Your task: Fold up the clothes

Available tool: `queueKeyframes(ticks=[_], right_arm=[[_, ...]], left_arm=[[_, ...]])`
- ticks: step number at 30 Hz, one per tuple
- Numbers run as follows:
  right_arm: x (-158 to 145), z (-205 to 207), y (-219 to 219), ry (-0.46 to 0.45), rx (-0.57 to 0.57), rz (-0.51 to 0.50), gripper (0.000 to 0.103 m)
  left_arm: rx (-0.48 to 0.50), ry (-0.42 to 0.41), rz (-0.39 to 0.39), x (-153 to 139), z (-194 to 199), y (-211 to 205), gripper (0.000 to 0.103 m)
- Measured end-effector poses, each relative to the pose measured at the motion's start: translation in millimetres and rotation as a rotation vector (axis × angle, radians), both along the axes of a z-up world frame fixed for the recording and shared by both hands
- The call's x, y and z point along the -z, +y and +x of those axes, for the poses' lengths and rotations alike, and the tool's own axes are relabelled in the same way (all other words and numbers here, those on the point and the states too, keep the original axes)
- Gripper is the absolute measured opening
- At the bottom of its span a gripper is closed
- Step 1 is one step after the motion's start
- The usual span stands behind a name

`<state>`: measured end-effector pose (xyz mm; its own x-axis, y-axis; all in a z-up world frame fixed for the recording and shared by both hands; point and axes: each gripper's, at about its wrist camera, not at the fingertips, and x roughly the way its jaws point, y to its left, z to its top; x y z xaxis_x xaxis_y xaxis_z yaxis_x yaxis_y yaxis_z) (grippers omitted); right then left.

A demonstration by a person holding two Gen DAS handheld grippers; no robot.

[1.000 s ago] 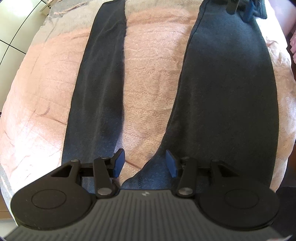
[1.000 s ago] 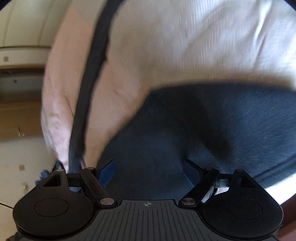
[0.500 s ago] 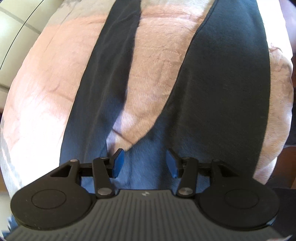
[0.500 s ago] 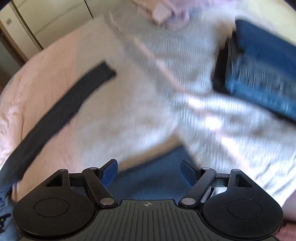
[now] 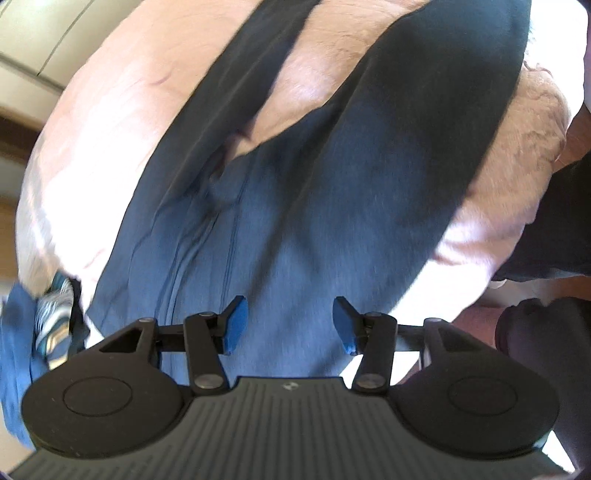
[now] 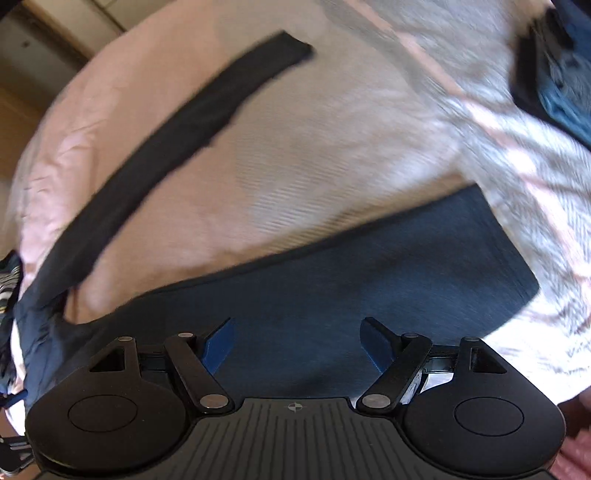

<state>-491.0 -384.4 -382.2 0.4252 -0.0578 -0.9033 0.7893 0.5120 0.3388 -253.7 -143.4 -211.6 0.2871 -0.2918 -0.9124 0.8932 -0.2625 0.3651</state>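
Note:
Dark navy trousers (image 5: 295,206) lie spread flat on a pink bedspread (image 5: 122,110), legs apart. In the left wrist view my left gripper (image 5: 288,325) is open and empty, hovering over the seat and waist part. In the right wrist view the trousers (image 6: 332,291) show one wide leg near me and the other leg (image 6: 177,129) stretching away to the upper left. My right gripper (image 6: 295,343) is open and empty just above the near leg.
A folded blue and dark pile of clothes (image 6: 554,74) sits at the far right on the bed. Blue and striped cloth (image 5: 44,325) hangs at the bed's left edge. Pale cabinet doors (image 5: 37,33) stand beyond the bed.
My left gripper has pulled back from the leg fork to the waist end. My right gripper has swung and drawn back along the near leg. Both stay open.

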Motion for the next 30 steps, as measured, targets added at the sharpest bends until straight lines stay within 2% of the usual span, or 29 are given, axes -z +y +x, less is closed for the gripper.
queueKeyframes(ticks=[7,13,15,21,26,30], right_arm=[[-41.3,6.7,49.3,-0.044,-0.069,-0.085,0.078],[-63.9,12.8,80.6,-0.033,-0.132,-0.128,0.078],[-69.1,15.1,87.3,-0.021,-0.158,-0.130,0.078],[-80.6,21.7,97.9,-0.016,-0.249,-0.121,0.078],[-84.5,9.6,105.3,-0.010,-0.390,-0.163,0.078],[-78.0,-18.9,102.0,0.021,-0.469,-0.168,0.078]], left_arm=[[-0.131,-0.001,-0.057,-18.1,8.4,74.8,0.047],[-0.329,0.014,-0.059,-31.4,23.1,128.5,0.047],[-0.426,0.026,-0.079,-39.1,27.5,140.1,0.047],[-0.673,0.094,-0.165,-62.2,24.9,158.7,0.047],[-0.791,0.115,-0.212,-74.6,-2.2,158.8,0.048],[-0.867,0.128,-0.230,-82.1,-40.2,153.5,0.048]])
